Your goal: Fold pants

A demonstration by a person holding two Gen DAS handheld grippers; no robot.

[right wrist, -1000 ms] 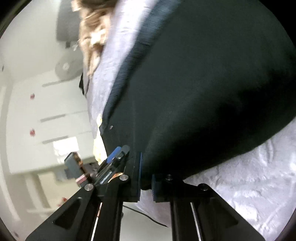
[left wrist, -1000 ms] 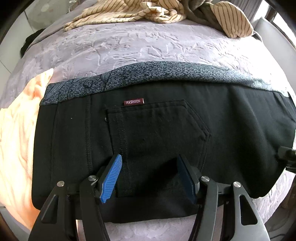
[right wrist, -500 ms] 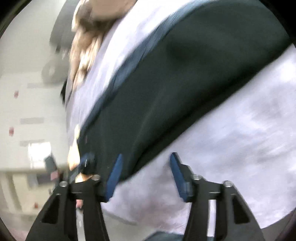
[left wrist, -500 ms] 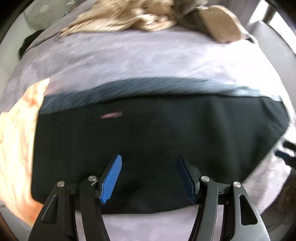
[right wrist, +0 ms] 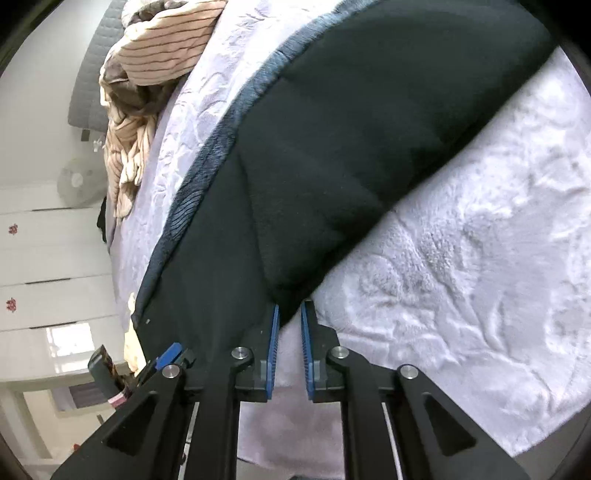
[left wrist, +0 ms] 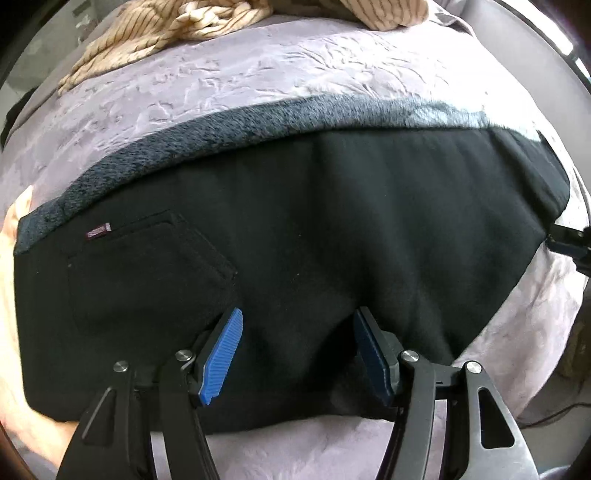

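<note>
A: Black brushed fabric, one item: pants (left wrist: 314, 236), lying across the middle of the left wrist frame on the lilac bedspread (left wrist: 229, 77). Entered a second ago with the back pocket (left wrist: 147, 273) centred; it now sits at left, so the view has slid along the garment toward its right end.

B: And the right side?

A: Right gripper (right wrist: 288, 314), lower centre of its frame. A second ago it was clamped on the hem; half a second ago the jaws stood apart over bare cover. Now they are closing, nearly together, with the rounded folded corner just at their tips. No pinch is evident yet.

B: Meaning for the task?

A: Judged a re-grip: one hold let go, a fresh one being taken at the corner, likely ahead of another fold.

B: Left gripper (left wrist: 295, 354)?

A: Jaws apart, unchanged over the second, ribbed blue pads (left wrist: 225, 354) poised above the near edge. Nothing held.

B: Materials?

A: Pants: matte, thick, soft-creased, stitched pentagonal pocket, small maroon label (left wrist: 98, 231). Far edge shows a grey-blue fleecy strip (left wrist: 258, 122), probably lining. Bedspread: embossed plush, crinkled relief. Striped beige cloth (left wrist: 173, 26), rumpled, upper left. Peach fabric (left wrist: 14, 229) at far left edge.
</note>
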